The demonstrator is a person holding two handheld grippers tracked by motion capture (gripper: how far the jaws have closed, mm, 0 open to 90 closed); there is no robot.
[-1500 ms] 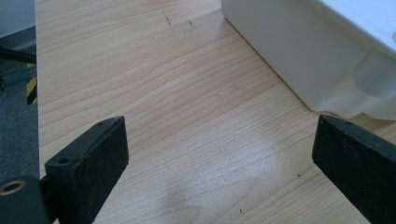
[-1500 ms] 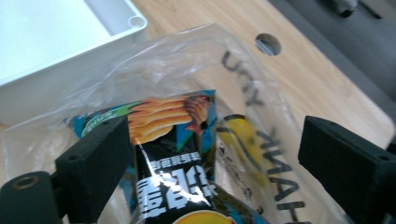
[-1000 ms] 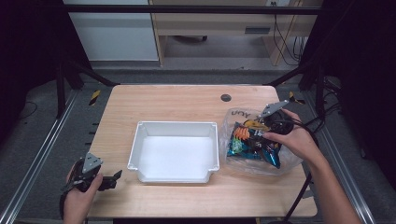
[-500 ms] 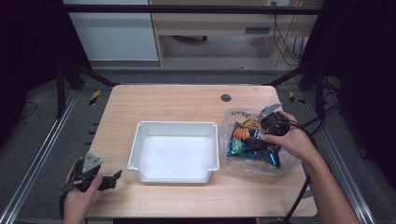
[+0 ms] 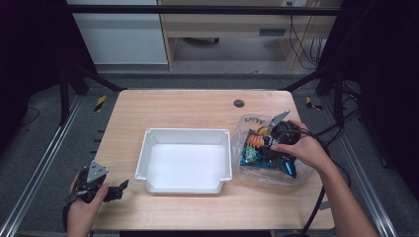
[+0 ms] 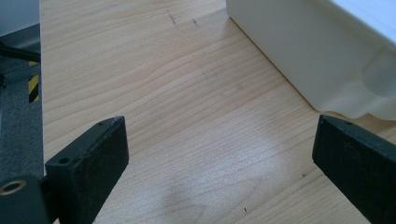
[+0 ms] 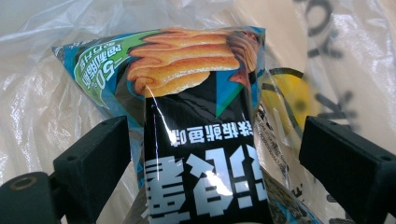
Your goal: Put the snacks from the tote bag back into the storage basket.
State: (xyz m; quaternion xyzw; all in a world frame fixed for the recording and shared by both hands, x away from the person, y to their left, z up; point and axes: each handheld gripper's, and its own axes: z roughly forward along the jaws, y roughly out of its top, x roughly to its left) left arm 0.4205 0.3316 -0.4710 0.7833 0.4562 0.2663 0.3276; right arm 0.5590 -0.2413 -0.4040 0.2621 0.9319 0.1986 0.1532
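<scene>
From up top I've got two containers on the desk (image 5: 197, 106): a white plastic tray (image 5: 185, 160) mid-desk w/ nothing in it, and a clear plastic bag (image 5: 269, 150) just right of it, crinkly, w/ dark lettering on the film. Inside the bag: snack packets, glossy foil, blue and black w/ orange print. In the right gripper view the nearest snack packet (image 7: 201, 140) lies betw. my right tongs (image 7: 215, 163), jaws spread wide on either side of it and, as far as I can tell, not pinching it (gaps visible both sides, esp. the right one). Its print is upside down to the camera, white characters on a black band, orange ridged snacks pictured above, green corner patch. Bag film wrinkles all round it, w/ a yellow round mark behind. Right hand (image 5: 301, 148) is over the bag, wrist angled in from the lower right, tongs pointing down into the bag's mouth. Left hand (image 5: 86, 197) rests at the desk's front-left corner, left tongs (image 6: 219, 158) wide open, holding nothing, low over bare pale wood grain; the tray's smooth rounded outer wall (image 6: 317, 56) is just ahead on that side.
</scene>
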